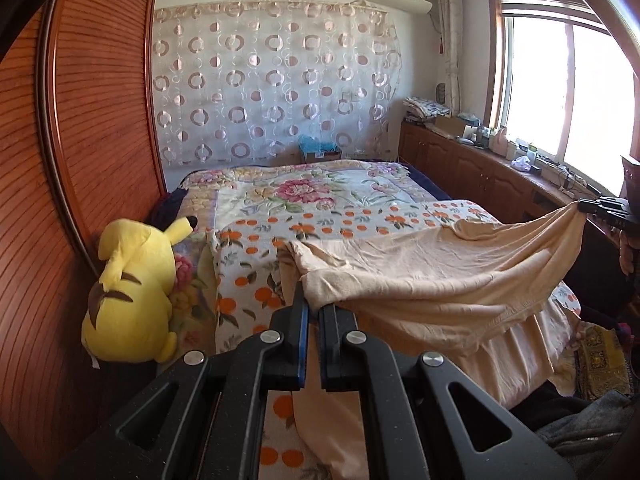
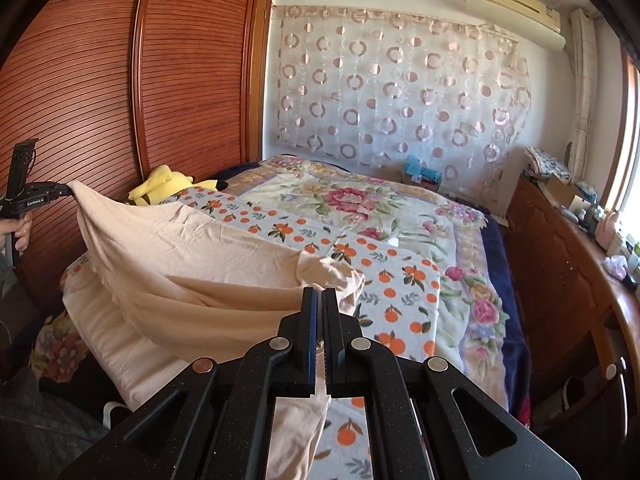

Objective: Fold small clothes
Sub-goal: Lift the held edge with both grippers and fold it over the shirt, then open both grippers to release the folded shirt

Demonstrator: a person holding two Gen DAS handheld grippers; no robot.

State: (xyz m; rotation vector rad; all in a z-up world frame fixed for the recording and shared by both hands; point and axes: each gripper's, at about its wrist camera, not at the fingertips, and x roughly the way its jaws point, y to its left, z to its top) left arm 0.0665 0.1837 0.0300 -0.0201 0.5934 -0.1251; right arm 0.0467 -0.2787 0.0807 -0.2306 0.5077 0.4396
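A peach-coloured garment (image 1: 432, 276) is stretched between my two grippers over the near end of the bed, its far part resting on an orange-print blanket (image 1: 304, 224). My left gripper (image 1: 314, 300) is shut on one corner of the garment; it also shows at the left of the right wrist view (image 2: 66, 189), holding that corner up. My right gripper (image 2: 320, 294) is shut on the other corner of the garment (image 2: 208, 264); it shows at the right of the left wrist view (image 1: 580, 206). The cloth sags between them.
A yellow plush toy (image 1: 132, 288) lies at the bed's left edge against the wooden wardrobe (image 1: 80, 128). A floral quilt (image 1: 316, 188) covers the far bed. A low wooden cabinet (image 1: 480, 168) with clutter runs under the window at the right. Grey clothing (image 1: 588, 432) lies near.
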